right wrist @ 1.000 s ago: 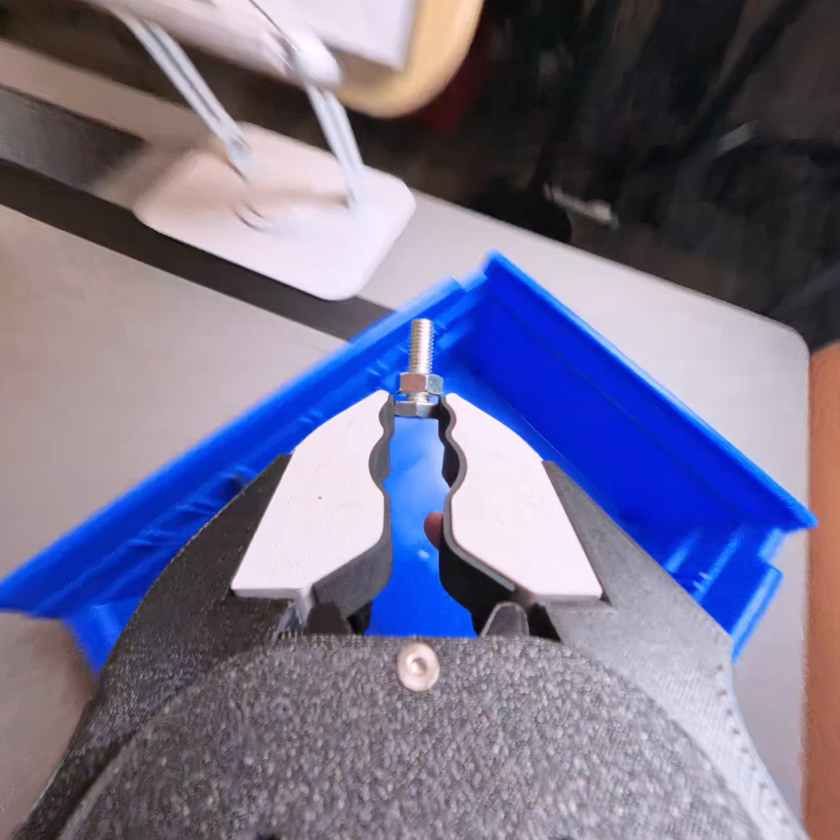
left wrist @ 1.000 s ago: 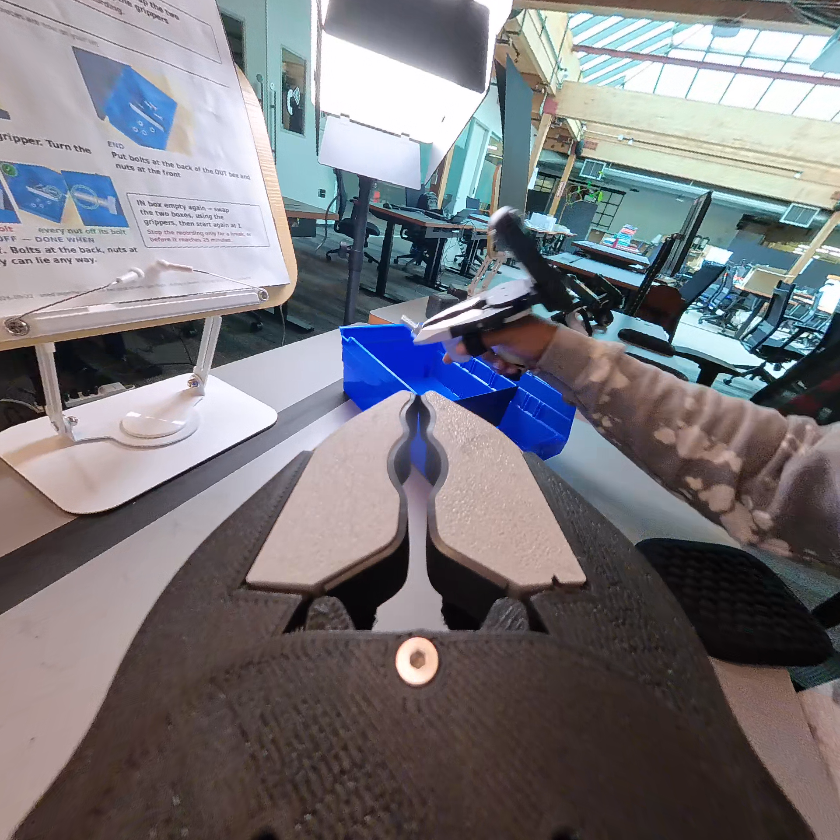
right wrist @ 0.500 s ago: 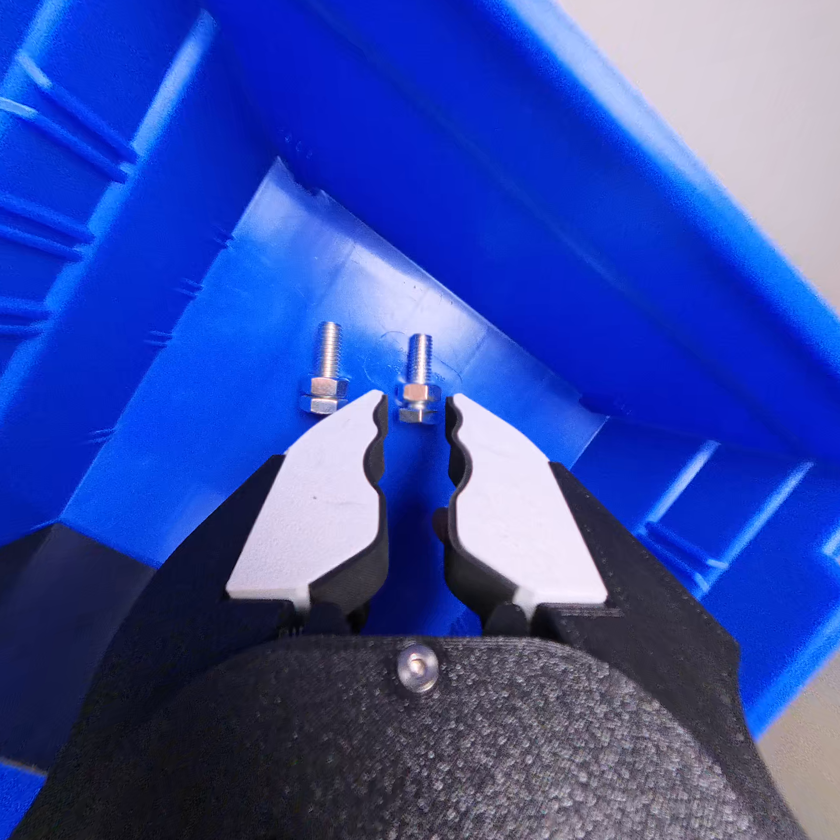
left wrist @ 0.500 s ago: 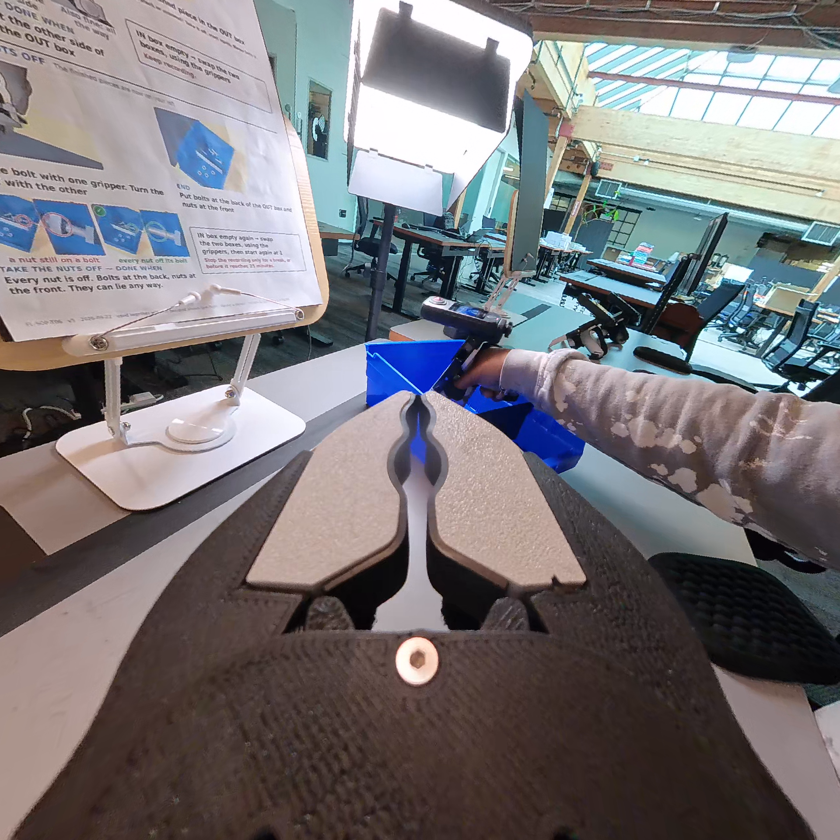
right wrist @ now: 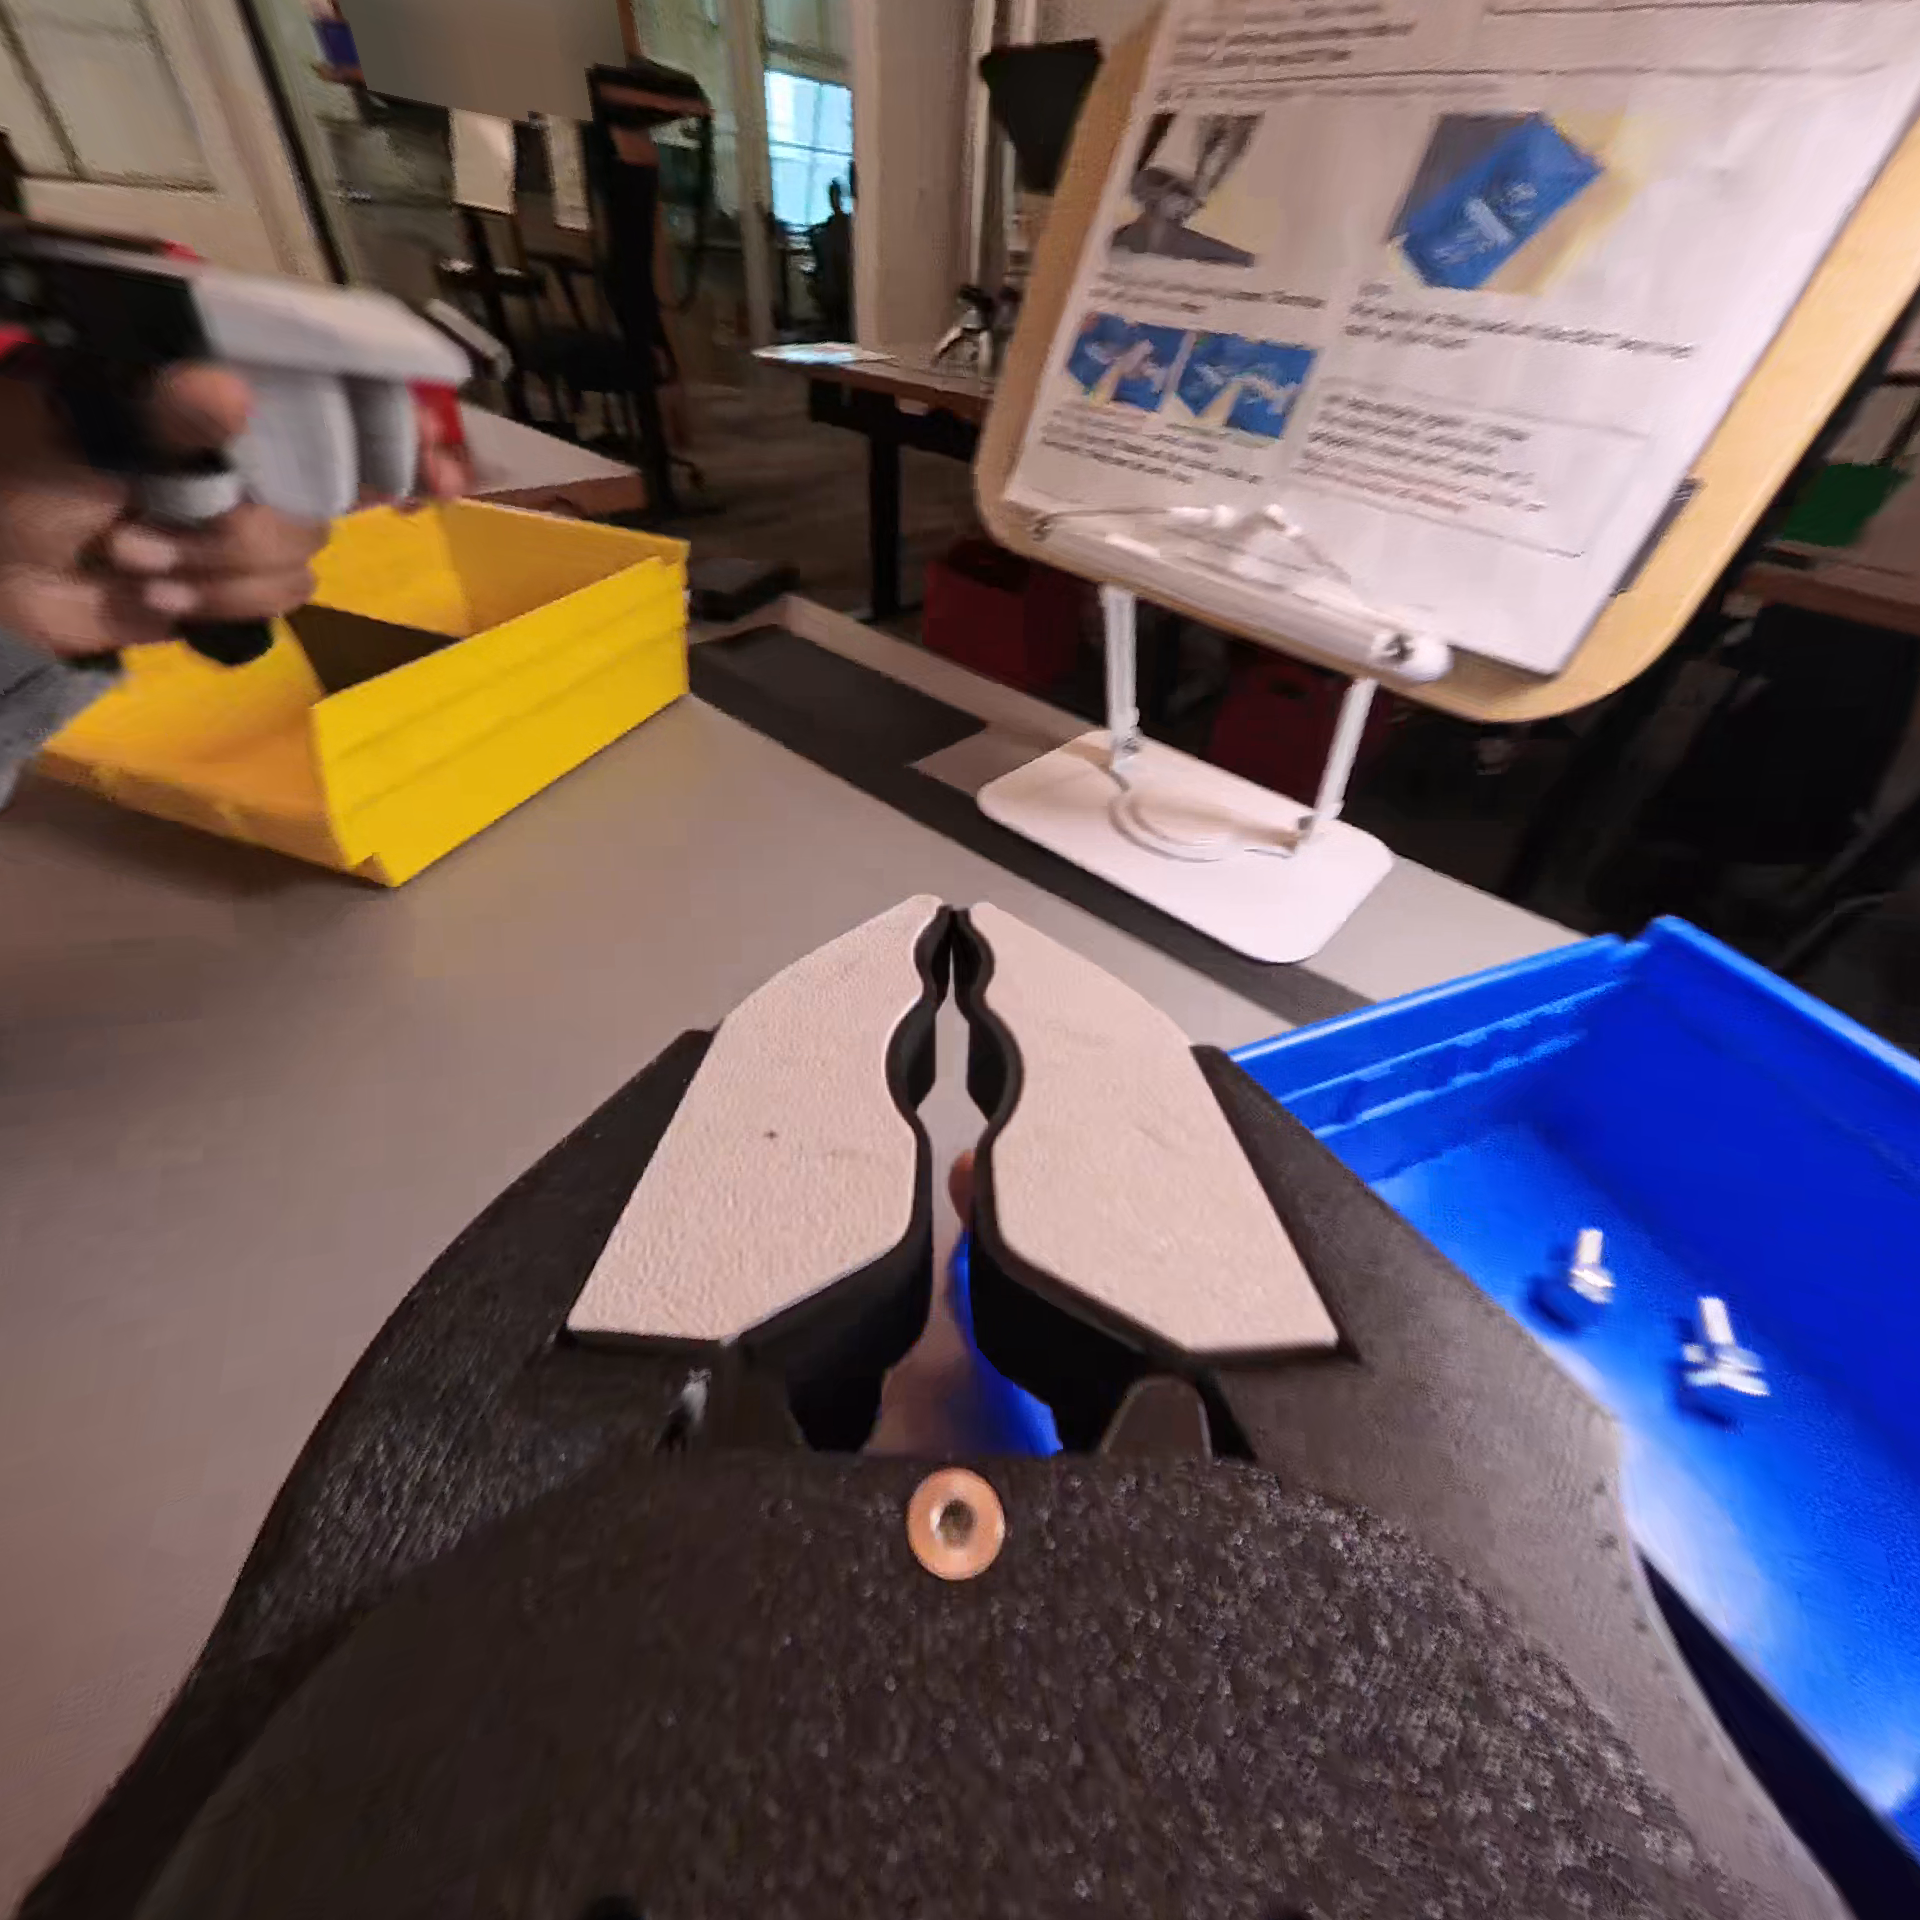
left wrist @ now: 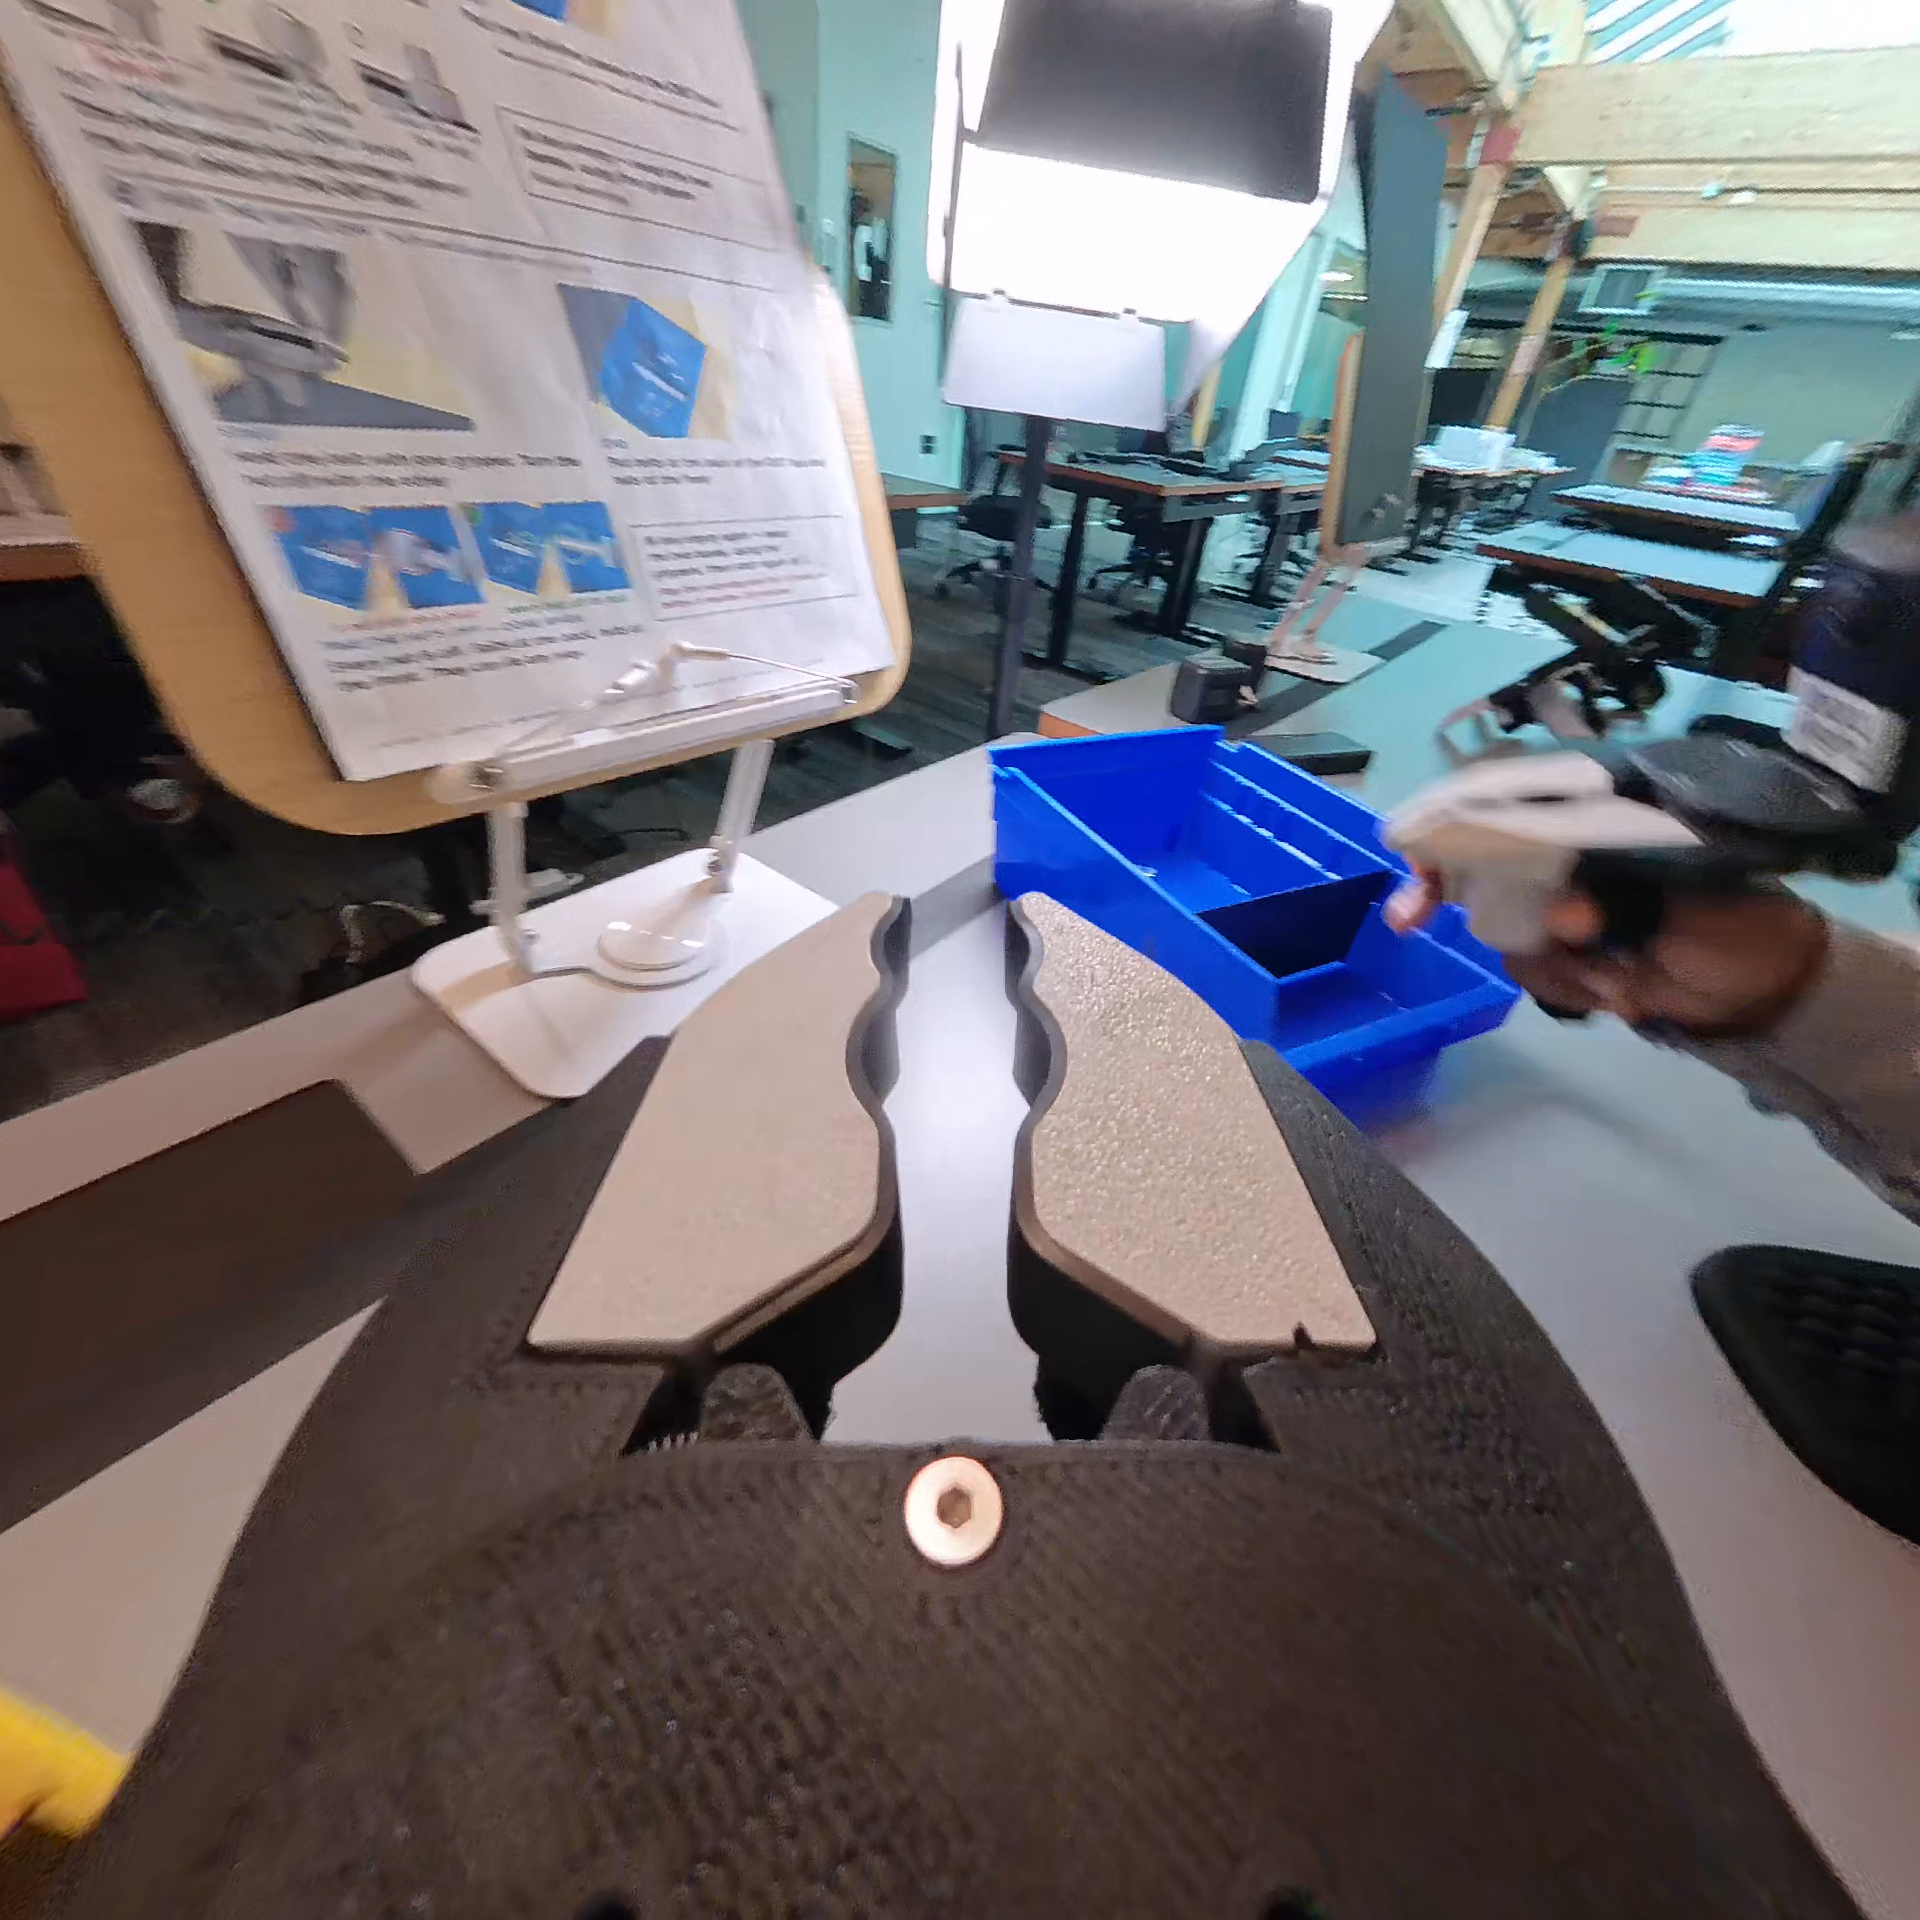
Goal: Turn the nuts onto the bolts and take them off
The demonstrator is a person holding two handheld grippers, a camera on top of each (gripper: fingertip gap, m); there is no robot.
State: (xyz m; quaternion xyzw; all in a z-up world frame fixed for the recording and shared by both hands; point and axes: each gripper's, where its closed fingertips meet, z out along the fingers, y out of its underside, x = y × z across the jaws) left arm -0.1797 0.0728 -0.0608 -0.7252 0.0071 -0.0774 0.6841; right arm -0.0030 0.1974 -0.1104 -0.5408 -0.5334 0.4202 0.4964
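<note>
Two silver bolts with nuts on them (right wrist: 1581, 1270) (right wrist: 1716, 1363) lie on the floor of the blue bin (right wrist: 1455, 1023) at the right of the right wrist view. My right gripper (right wrist: 953, 920) is shut and empty, above the table just left of that bin. It also shows in the left wrist view (left wrist: 1403, 862), by the near right side of the blue bin (left wrist: 1091, 831). My left gripper (left wrist: 951, 920) is open and empty above the table. In the right wrist view it (right wrist: 416, 416) hangs over a yellow bin (right wrist: 499, 748).
A white stand holding an instruction sheet (left wrist: 623, 940) (right wrist: 1195, 831) stands at the table's back edge between the two bins. A dark strip crosses the grey table. A black mesh chair part (left wrist: 1818, 1382) is at the right. Desks and a studio light stand behind. About 25 cm separates my left fingertips from my right.
My right gripper let go of the bolt with its nut in the blue bin, drew back out to the left and shut. My left gripper opened and shifted left.
</note>
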